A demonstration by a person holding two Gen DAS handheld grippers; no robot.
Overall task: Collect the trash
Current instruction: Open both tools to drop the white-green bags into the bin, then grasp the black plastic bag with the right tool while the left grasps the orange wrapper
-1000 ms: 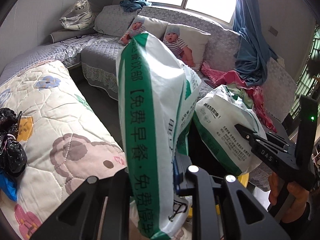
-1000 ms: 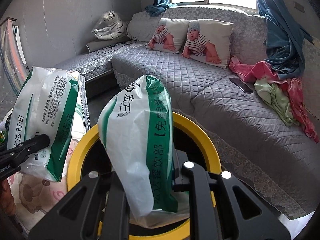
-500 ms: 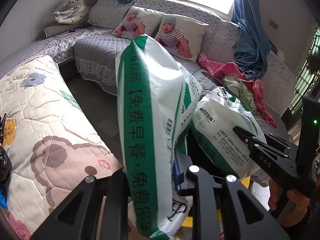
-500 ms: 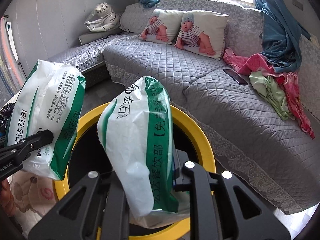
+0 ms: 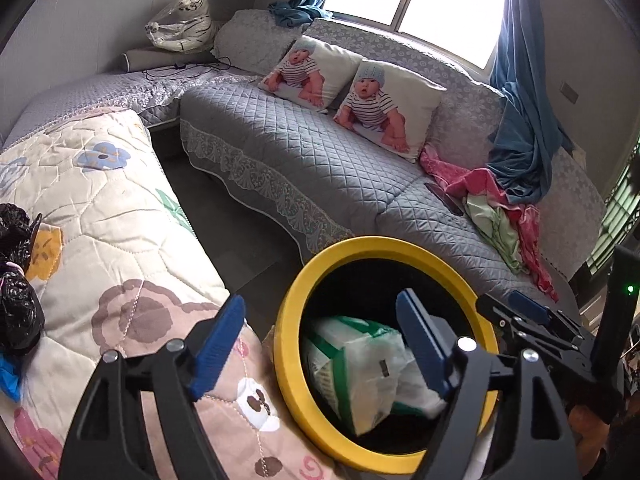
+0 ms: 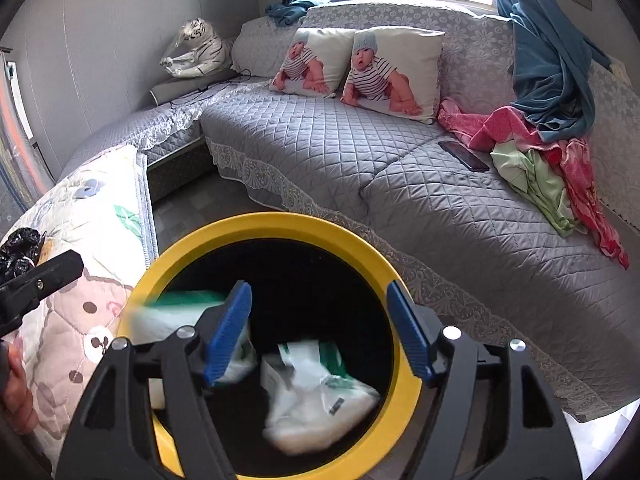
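Bags [image 6: 320, 404] lie inside the yellow bin [image 6: 276, 224], below both grippers. Left hand-held gripper [image 5: 320, 344] and right hand-held gripper [image 6: 320, 332] are opening, nothing between their jaws. Black bags [image 5: 16, 280] wait leftward on the bed [image 5: 112, 208], nearer the left.

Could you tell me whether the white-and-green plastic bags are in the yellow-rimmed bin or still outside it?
In. Both white-and-green plastic bags show blurred inside the yellow-rimmed bin, below its rim; nothing touches them.

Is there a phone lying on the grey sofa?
Yes, a dark phone lies flat on the grey sofa, just beside the pink cloth.
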